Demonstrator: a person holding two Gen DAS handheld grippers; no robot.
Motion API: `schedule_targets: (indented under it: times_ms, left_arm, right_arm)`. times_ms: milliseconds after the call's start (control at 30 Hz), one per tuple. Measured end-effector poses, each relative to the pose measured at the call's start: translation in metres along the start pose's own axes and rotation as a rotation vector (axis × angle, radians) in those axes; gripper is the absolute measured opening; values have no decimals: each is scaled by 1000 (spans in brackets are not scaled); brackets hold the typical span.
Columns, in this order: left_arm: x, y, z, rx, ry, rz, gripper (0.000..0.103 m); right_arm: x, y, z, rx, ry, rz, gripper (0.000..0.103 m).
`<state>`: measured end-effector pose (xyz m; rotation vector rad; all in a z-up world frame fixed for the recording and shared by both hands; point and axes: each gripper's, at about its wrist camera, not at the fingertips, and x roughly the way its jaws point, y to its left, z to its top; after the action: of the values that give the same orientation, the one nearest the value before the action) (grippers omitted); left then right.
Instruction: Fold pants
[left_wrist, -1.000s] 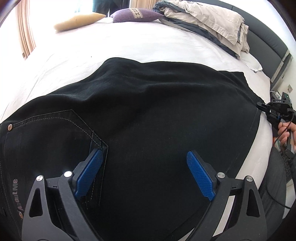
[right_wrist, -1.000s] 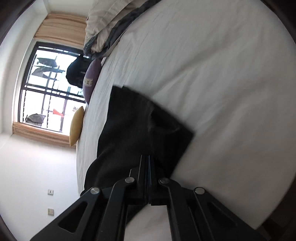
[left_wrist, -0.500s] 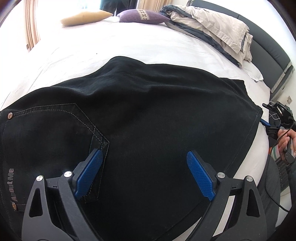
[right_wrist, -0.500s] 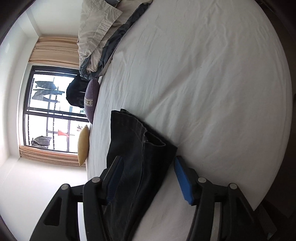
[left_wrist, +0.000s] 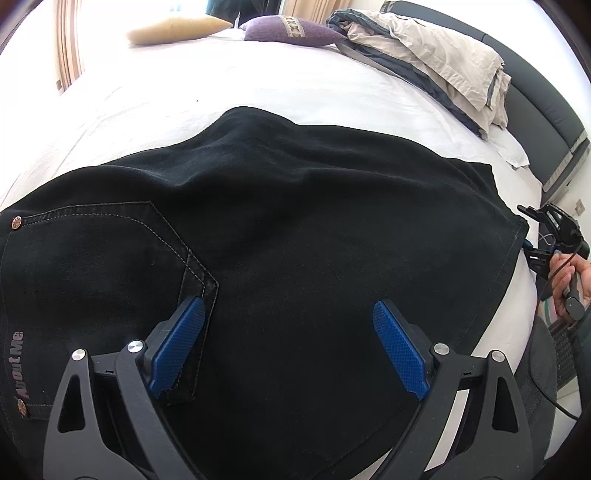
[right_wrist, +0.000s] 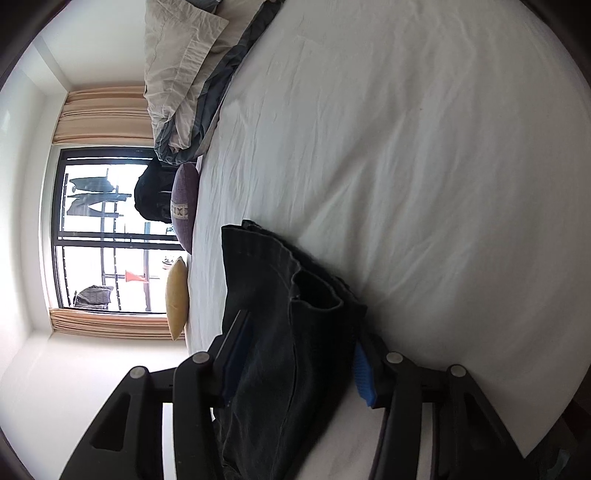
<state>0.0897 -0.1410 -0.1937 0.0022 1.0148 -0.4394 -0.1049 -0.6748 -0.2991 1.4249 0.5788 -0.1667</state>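
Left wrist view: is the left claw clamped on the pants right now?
No, the left claw stands wide open above the black pants, its blue pads pressing on nothing.

The left gripper (left_wrist: 288, 343) points steeply down with its jaws spread wide, the blue pads (left_wrist: 176, 349) well apart and closed on nothing. The right gripper (right_wrist: 295, 365) is rolled onto its side and tipped gently downward; its jaws sprang apart and have just been closing again, now standing about half spread with dark cloth between the pads (right_wrist: 364, 376), though a firm press cannot be made out. In the left wrist view, a hand (left_wrist: 570, 280) wraps the right gripper's handle at the far right edge.
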Motion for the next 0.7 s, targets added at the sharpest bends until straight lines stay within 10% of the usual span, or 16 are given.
schedule_targets:
  times_ms: [167,467,700]
  left_arm:
    - [1,0,2,-12,11,1,93]
    - [3,-2,4,-13,20,11,93]
    - [2,1,7,-49,16,-8,93]
  right_arm:
    - [3,-10,3,25,-1,21,14]
    - [-8,4,-10,-52,-75,-13,13]
    - [-3,88,-56,-383,-73,-112,13]
